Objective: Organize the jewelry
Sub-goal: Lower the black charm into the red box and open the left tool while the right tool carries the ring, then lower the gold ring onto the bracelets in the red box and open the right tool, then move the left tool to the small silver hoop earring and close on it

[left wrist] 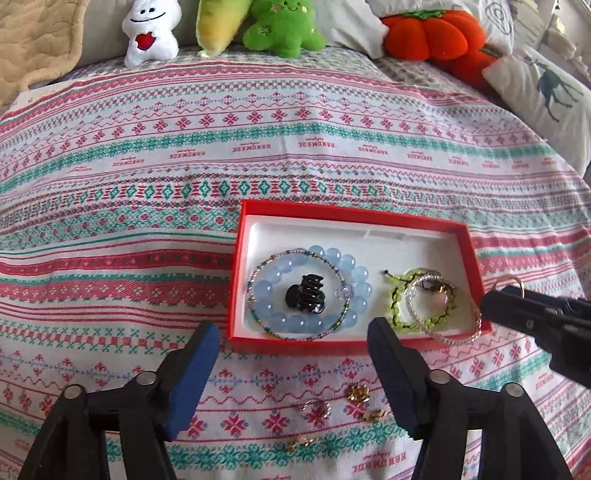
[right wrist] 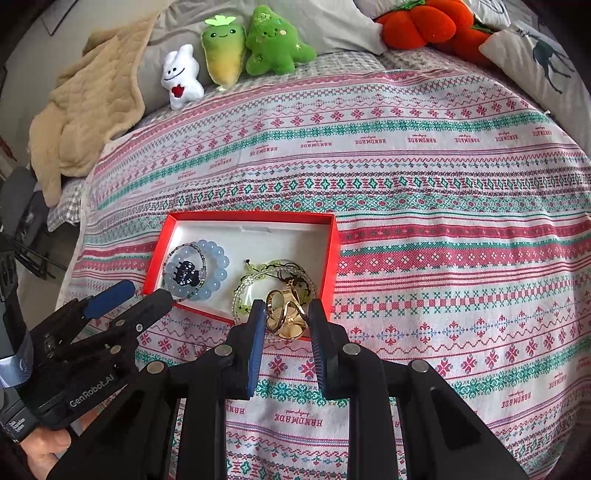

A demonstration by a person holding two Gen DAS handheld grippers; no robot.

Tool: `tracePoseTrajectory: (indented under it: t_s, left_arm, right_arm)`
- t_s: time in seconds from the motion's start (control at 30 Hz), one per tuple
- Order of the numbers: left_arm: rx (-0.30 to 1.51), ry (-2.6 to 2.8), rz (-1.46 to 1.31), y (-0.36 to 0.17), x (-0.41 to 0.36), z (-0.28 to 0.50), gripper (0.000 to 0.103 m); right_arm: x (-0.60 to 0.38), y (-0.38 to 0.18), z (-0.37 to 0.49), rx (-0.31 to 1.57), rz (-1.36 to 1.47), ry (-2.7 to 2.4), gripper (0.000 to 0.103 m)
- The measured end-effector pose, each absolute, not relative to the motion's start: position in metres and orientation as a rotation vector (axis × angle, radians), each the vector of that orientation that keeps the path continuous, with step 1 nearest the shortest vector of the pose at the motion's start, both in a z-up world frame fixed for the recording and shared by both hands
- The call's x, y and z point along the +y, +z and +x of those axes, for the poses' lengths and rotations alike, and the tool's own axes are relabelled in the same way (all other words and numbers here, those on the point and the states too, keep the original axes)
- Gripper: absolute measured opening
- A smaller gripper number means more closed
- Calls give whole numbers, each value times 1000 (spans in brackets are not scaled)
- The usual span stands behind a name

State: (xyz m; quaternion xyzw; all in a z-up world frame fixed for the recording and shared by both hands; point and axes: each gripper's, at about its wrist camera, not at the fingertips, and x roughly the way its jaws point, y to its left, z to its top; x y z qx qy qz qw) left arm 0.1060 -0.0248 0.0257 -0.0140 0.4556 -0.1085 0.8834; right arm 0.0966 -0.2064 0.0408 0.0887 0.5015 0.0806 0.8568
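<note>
A red box (left wrist: 236, 277) with a white lining lies on the patterned cloth. It holds a blue bead bracelet (left wrist: 267, 291), a black claw clip (left wrist: 304, 299), a green bead bracelet (left wrist: 397, 299) and a clear bead bracelet (left wrist: 443, 332). My left gripper (left wrist: 293, 328) stands open just in front of the box, nothing between its pads. Several small gold pieces (left wrist: 356, 393) lie on the cloth between its fingers. My right gripper (right wrist: 287, 314) is shut on a gold ring (right wrist: 286, 321), held over the box's near right corner (right wrist: 325, 306). The left gripper (right wrist: 144, 295) shows at the left of the right wrist view.
Plush toys (left wrist: 151, 33) and an orange pumpkin cushion (left wrist: 432, 33) line the far edge of the bed. A beige blanket (right wrist: 88, 114) lies at the back left and a deer-print pillow (left wrist: 546, 92) at the right. A hand (right wrist: 40, 450) holds the left gripper's handle.
</note>
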Motion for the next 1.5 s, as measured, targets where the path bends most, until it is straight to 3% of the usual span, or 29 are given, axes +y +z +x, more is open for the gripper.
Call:
tracePoseTrajectory:
  t_s: [0.2,0.9,1.03,1.2,1.37,1.5]
  left_arm:
    - [974,-186,5,24,-11,100,82]
    - [1054,-172,30,7,-5,95,83]
    - [1057,-170,37,7,-5,94,83]
    - [1077,-157,24,7,-1,91,83]
    - [1109,-147,-5,6,7,86,83]
    - [1124,-131,-8,4,14,81,83]
  right_arm:
    - [-205,38,102,1039,175,166,25]
    - [-195,31,118,1022,128,134,26]
    - [-196,39,113,1011,122,144,42]
    - [-197,52,98,1002,100,164,43]
    - [-197,61,77,996,49,171,61]
    - [-199,61,65,1020,14,151,62]
